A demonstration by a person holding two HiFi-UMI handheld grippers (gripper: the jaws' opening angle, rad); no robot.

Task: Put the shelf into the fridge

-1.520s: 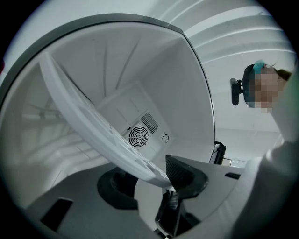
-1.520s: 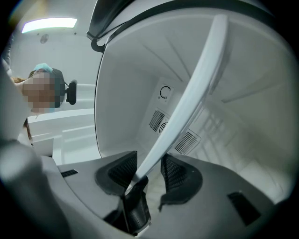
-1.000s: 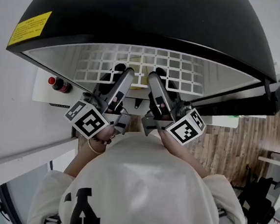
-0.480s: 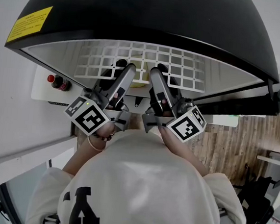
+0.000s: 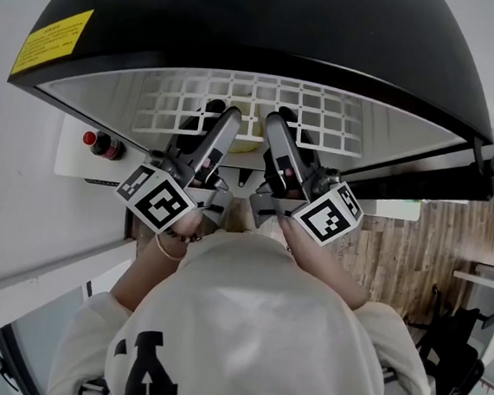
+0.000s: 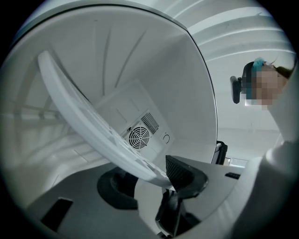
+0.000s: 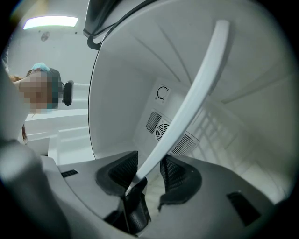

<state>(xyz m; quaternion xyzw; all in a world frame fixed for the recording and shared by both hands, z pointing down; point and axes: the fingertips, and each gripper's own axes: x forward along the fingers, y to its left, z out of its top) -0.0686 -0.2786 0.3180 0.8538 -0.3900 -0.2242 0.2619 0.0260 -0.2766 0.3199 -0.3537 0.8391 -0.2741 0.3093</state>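
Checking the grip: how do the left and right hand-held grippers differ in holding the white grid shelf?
The left hand-held gripper grips the front rim of the white grid shelf left of centre, the right hand-held gripper right of centre. The left view shows one pad, the right view both. Both are shut on it.

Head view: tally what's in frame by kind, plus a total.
grippers: 2 (left gripper, right gripper)
shelf: 1
fridge: 1
bottle: 1
total: 5
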